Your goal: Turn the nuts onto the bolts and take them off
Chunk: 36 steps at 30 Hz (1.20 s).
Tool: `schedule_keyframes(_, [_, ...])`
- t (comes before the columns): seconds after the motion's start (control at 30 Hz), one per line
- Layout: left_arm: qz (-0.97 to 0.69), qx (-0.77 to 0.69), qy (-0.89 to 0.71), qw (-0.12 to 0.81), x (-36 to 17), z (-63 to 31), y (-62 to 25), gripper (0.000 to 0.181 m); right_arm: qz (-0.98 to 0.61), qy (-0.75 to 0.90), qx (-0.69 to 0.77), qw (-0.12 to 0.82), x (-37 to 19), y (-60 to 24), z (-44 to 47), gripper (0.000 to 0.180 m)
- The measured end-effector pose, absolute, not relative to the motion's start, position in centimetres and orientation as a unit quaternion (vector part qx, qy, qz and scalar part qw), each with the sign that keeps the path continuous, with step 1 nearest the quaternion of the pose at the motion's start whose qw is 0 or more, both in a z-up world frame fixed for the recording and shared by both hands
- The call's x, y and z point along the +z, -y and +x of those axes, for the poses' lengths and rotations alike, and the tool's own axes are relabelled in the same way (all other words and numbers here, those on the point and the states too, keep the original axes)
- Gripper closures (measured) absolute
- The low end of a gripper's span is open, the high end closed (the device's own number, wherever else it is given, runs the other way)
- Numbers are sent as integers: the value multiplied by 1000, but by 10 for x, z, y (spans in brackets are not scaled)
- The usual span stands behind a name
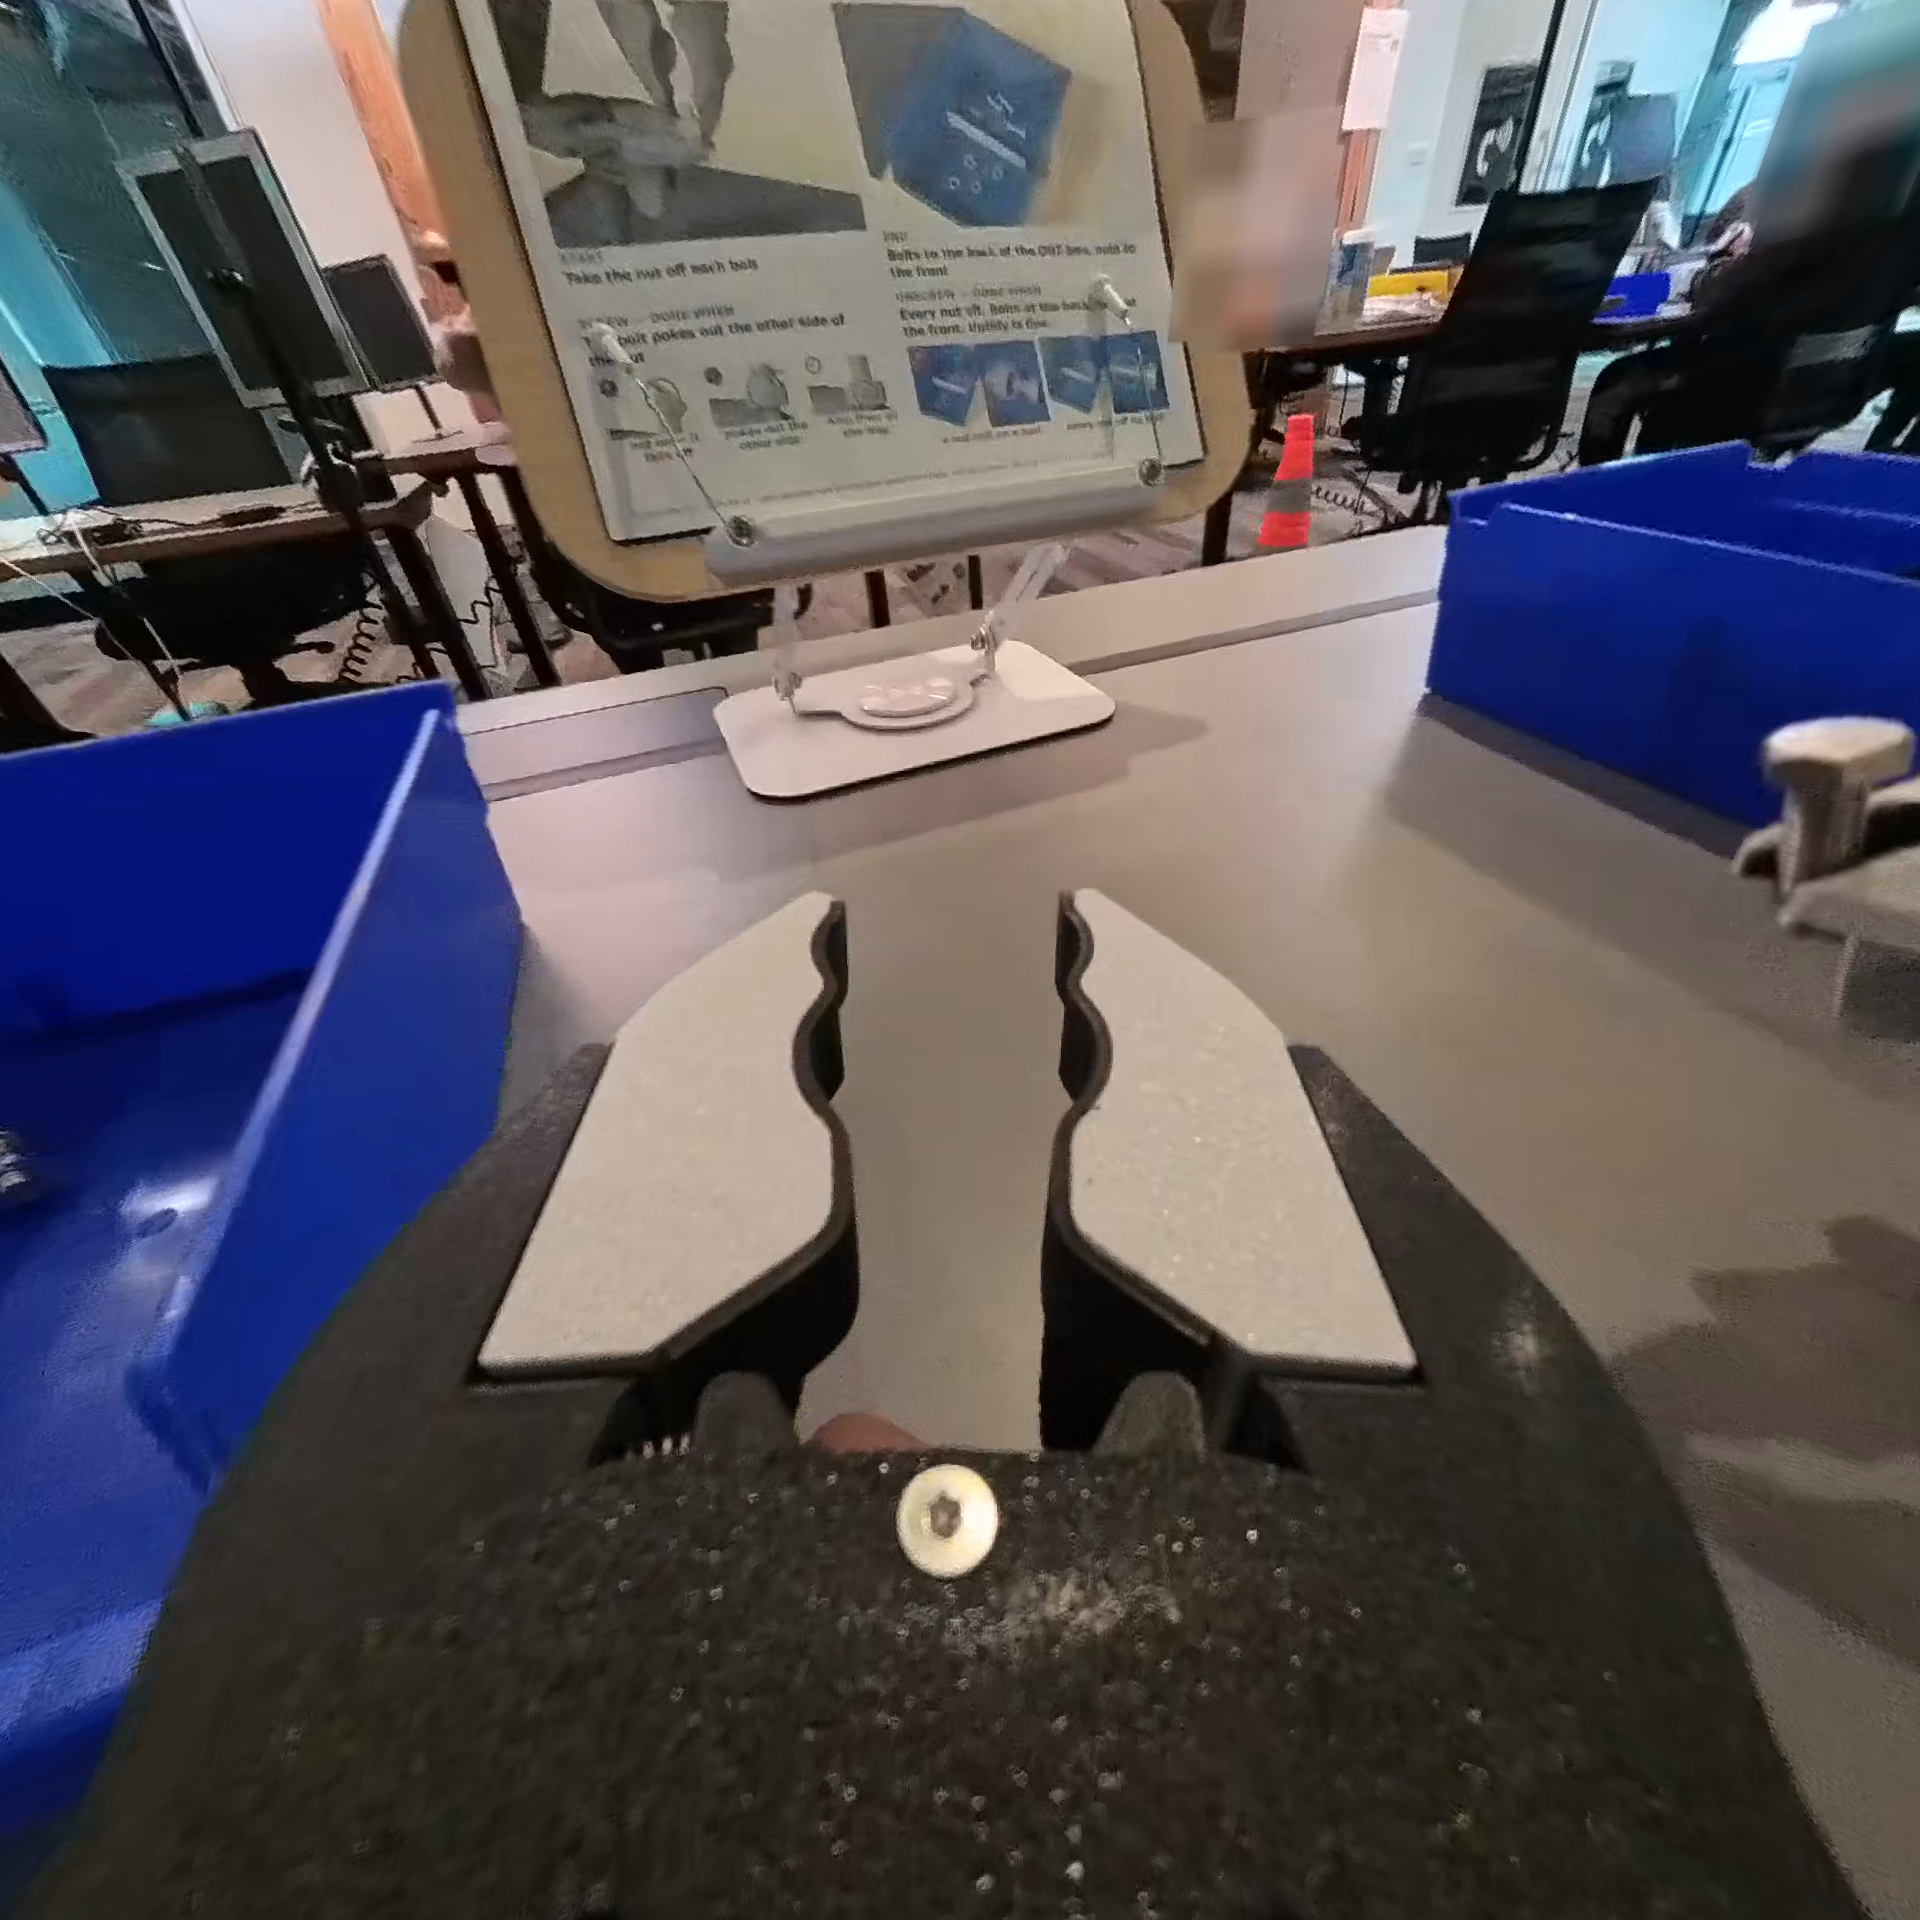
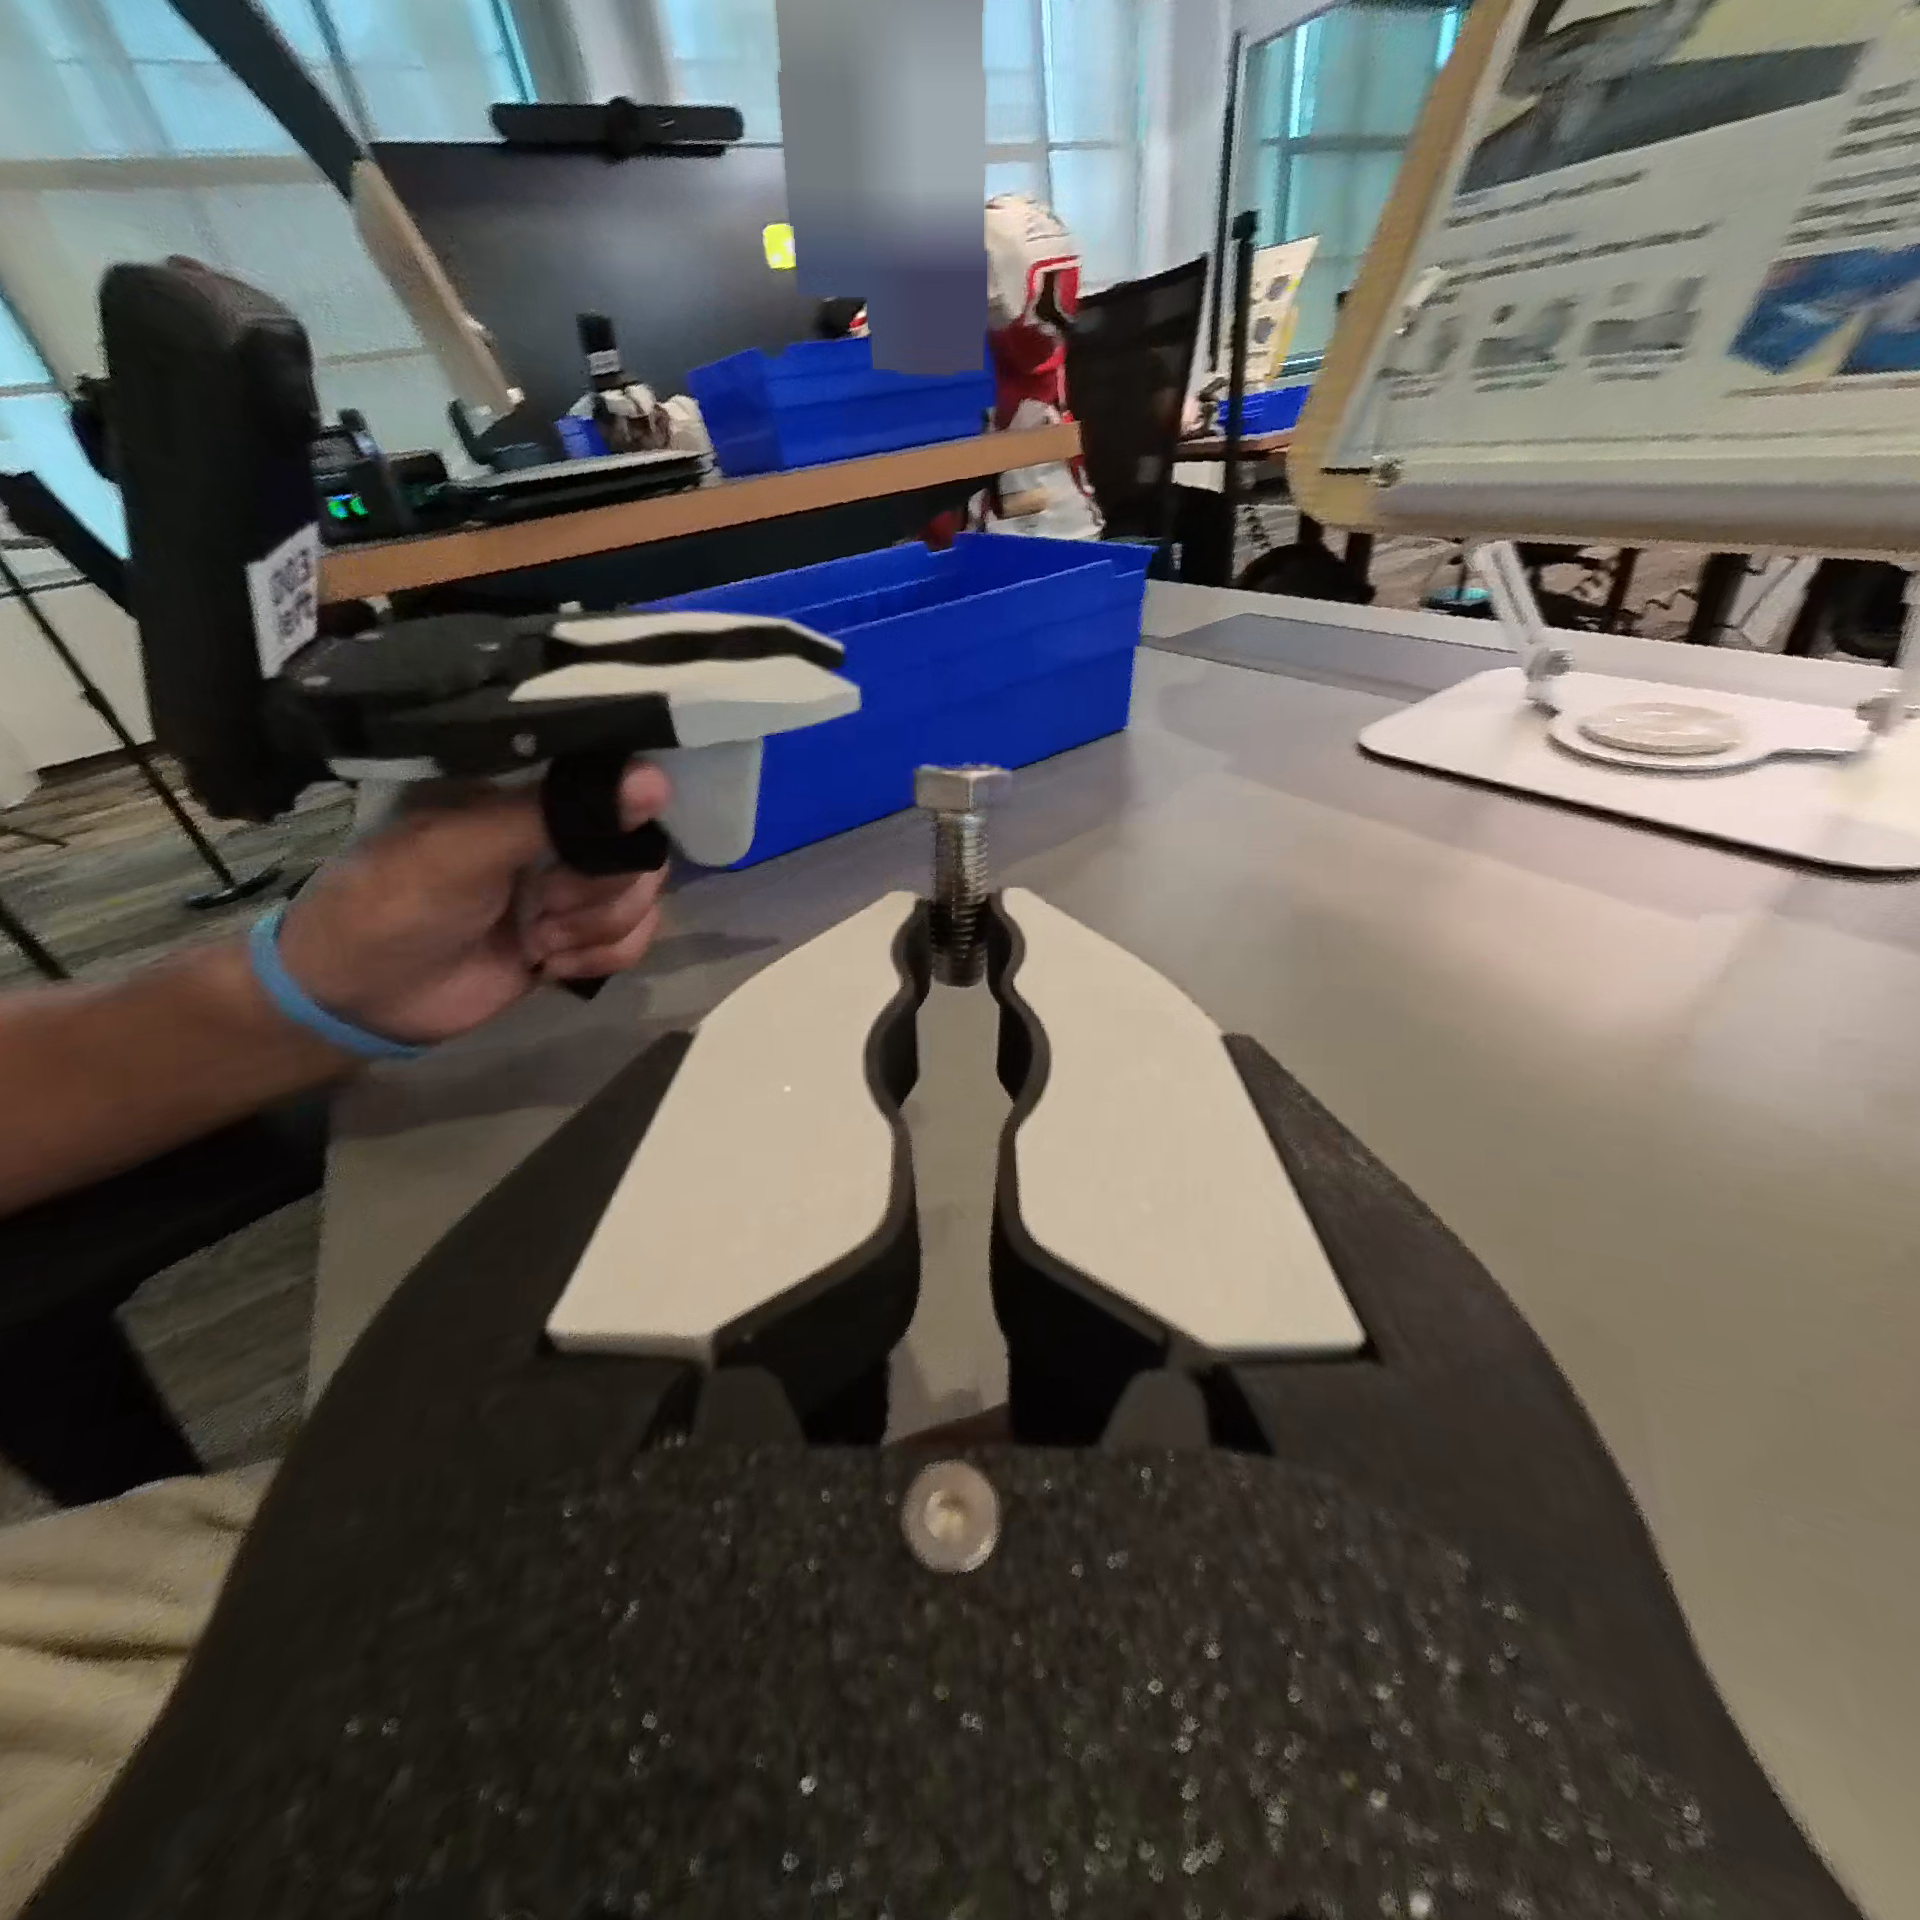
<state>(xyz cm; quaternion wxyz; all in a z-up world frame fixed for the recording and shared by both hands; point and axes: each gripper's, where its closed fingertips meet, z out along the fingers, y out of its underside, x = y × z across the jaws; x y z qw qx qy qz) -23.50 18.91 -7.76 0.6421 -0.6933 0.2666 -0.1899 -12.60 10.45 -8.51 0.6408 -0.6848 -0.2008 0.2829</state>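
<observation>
At centre frame of the right wrist view, your right gripper [image 2: 958, 940] clamps a bolt [image 2: 961, 873] upright by its threads, head up, while your left gripper [image 1: 951, 935] hangs parted and empty above the grey table [image 1: 1299, 831] between two blue bins [image 1: 260, 935].

Grey table [image 1: 1299, 1039], black office chairs [image 1: 1507, 312], wooden desks [image 2: 675, 520], large windows [image 2: 156, 83], perhaps patterned carpet [image 2: 104, 862]

Shiny threaded metal bolt [image 2: 961, 873]; glossy blue plastic bin [image 2: 935, 665]
</observation>
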Motion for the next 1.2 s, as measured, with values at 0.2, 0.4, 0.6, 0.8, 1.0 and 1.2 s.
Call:
schedule_keyframes(0.2, [-688,-188,-279,643,-81,-228,-183,144,-675,165,271,666,-74,-108,-111,170])
schedule_keyframes(0.4, [-694,-186,-288,633,-90,-229,-187,143,-679,76,60,728,55,-135,40,170])
schedule_keyframes(0.6, [-708,-207,-271,618,-92,-235,-198,143,-929,21,51,367,-24,-202,203,170])
schedule_keyframes(0.8, [-728,-246,-256,586,-99,-237,-203,139,-990,22,-12,138,-132,-203,255,169])
schedule_keyframes(1.0, [-736,-248,-261,573,-105,-236,-203,138,-995,34,-7,95,-161,-222,241,169])
schedule_keyframes(1.2, [-736,-243,-270,571,-107,-234,-202,139,-997,29,-20,71,-174,-227,244,169])
